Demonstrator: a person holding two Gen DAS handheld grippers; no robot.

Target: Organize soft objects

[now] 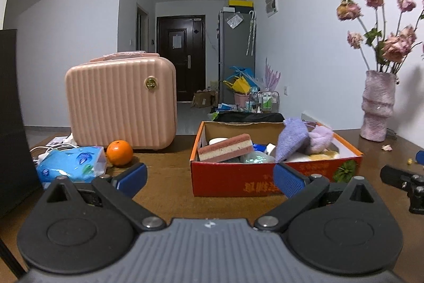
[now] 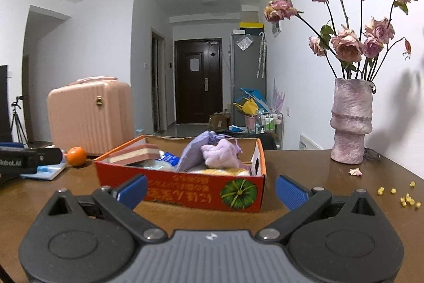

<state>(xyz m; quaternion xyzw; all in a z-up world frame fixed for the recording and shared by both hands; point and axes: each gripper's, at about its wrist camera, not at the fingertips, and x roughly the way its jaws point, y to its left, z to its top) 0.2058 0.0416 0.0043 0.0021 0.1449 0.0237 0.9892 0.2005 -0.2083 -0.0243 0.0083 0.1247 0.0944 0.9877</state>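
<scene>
Soft items, a sponge (image 1: 225,148), purple pouch (image 1: 292,138) and plush toy (image 1: 321,141), lie piled in the cardboard box (image 2: 182,192) on the bench (image 2: 331,192). Left gripper (image 1: 210,177) and right gripper (image 2: 211,187) face it, fingers spread wide, holding nothing, apparently free to reach in.

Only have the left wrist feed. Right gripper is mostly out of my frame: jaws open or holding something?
Observer: Open, nothing between the jaws. The right gripper faces the red box.
Operator: Any debris on that side?
Observer: Yes, a scatter of yellow crumbs on the table, nearer the camera than the vase.
Operator: What's left of the suitcase? Blocked for me.
Observer: A tripod stands beyond the table, left of the pink suitcase.
</scene>
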